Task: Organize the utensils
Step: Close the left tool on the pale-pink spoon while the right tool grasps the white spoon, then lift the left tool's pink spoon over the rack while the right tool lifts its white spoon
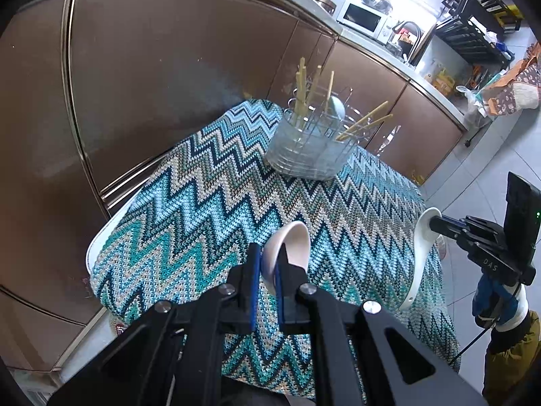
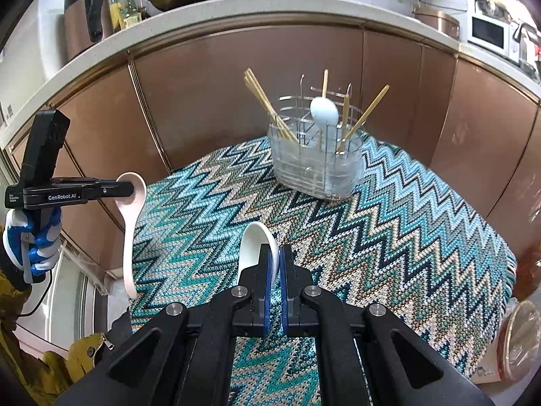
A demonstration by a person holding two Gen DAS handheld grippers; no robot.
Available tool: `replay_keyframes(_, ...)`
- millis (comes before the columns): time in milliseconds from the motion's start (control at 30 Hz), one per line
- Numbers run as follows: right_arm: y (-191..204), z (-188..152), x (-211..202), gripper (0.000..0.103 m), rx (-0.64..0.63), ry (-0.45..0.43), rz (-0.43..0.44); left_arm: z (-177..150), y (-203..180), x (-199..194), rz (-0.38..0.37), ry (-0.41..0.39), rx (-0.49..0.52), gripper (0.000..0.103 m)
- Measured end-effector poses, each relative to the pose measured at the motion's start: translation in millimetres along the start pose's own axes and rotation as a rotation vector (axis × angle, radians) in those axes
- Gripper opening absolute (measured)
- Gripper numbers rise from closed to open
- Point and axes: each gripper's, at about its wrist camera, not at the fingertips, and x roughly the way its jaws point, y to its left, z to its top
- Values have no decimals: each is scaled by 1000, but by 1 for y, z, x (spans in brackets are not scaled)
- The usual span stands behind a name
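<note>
The table (image 2: 422,230) carries a zigzag-knit cloth; the clear utensil caddy (image 2: 314,165) stands upright near its far edge, holding wooden chopsticks (image 2: 267,105) and a pale blue spoon (image 2: 324,111). Both remaining spoons are off the cloth and well apart from the caddy.

The left gripper (image 1: 267,267) is clenched on a white soup spoon (image 1: 287,253), pinching the bowl wall; seen from the right wrist camera, the handle hangs downward. The right gripper (image 2: 275,264) is likewise clamped on a second white spoon (image 2: 257,247) at the bowl rim.

Handling judgement: the spoons appear ceramic or melamine, rigid, light, glossy and therefore slippery, and liable to chip if dropped. A rim grip permits swinging; the neck between bowl and handle would probably give a steadier hold. Insert handle first into a free compartment.
</note>
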Motion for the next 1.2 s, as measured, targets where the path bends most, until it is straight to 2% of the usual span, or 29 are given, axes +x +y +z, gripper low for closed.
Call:
replay_keyframes(333, 13, 10, -30, 5, -4, -88, -26, 13, -13, -32, 6, -74, 8, 7)
replay_keyframes(533, 16, 28, -43, 5, 8, -156, -41, 38, -25, -48, 20, -142, 12, 7)
replay_keyframes(700, 13, 55, -54, 5, 21, -248, -83, 74, -49, -57, 43, -233, 43, 7)
replay_keyframes(967, -8, 116, -53, 5, 37, -422, -197, 144, -96, -44, 136, -425, 114, 7)
replay_keyframes(1200, -37, 161, -14, 5, 34, -499, -307, 183, -125, 12, 298, -555, 171, 7)
